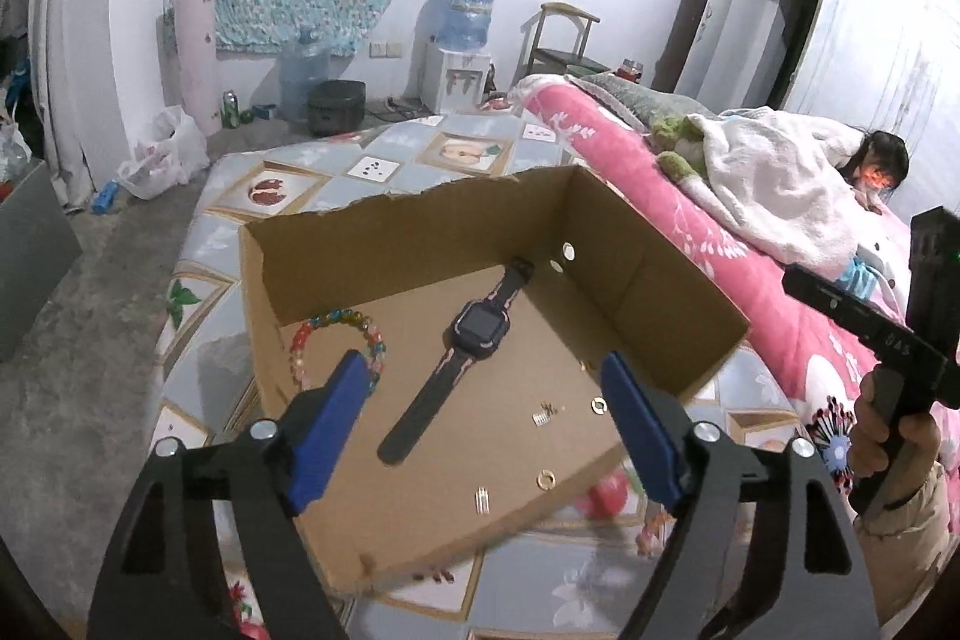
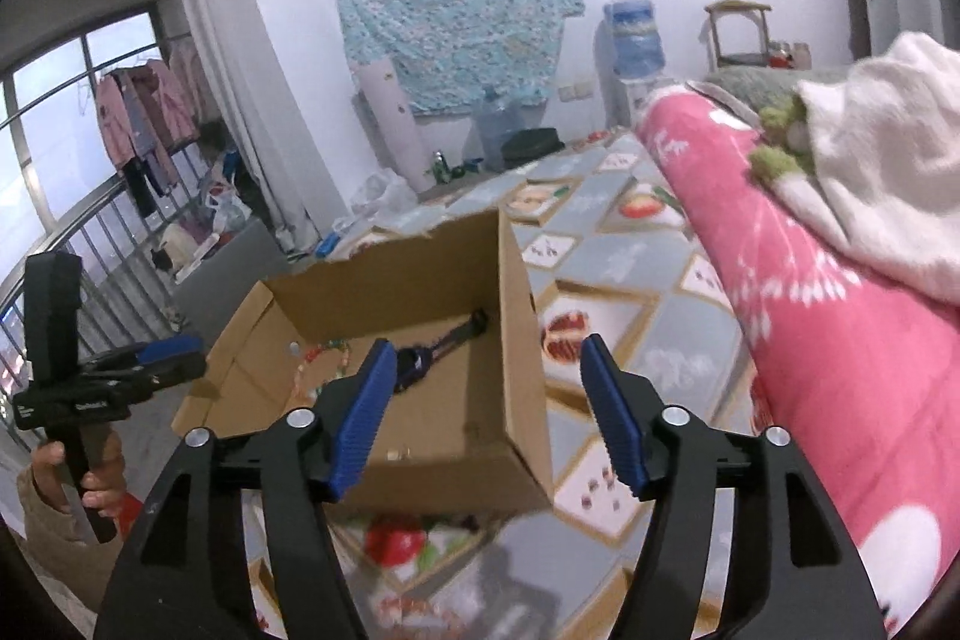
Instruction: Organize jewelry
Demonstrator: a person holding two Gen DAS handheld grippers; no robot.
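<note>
An open cardboard box (image 1: 660,292) rests on a patterned bed sheet. On its floor lie a dark watch (image 1: 474,334), a coloured bead bracelet (image 1: 336,334), small gold rings (image 1: 545,478) and tiny clips (image 1: 543,415). My left gripper (image 1: 483,364) hovers open above the box's near side with nothing between its blue pads. My right gripper (image 2: 487,345) is also open and empty, over the box's (image 2: 522,370) near right corner. The watch (image 2: 432,346) shows past its left pad. In the right wrist view, the left gripper (image 2: 174,352) is at the left, held by a hand (image 2: 90,484).
A rolled pink blanket (image 1: 690,220) borders the box on the right, and a person lies under a white cover (image 1: 780,184) beyond it. The patterned sheet (image 1: 420,148) runs on behind the box. A small pinkish item (image 1: 651,526) lies outside the box, near its front corner.
</note>
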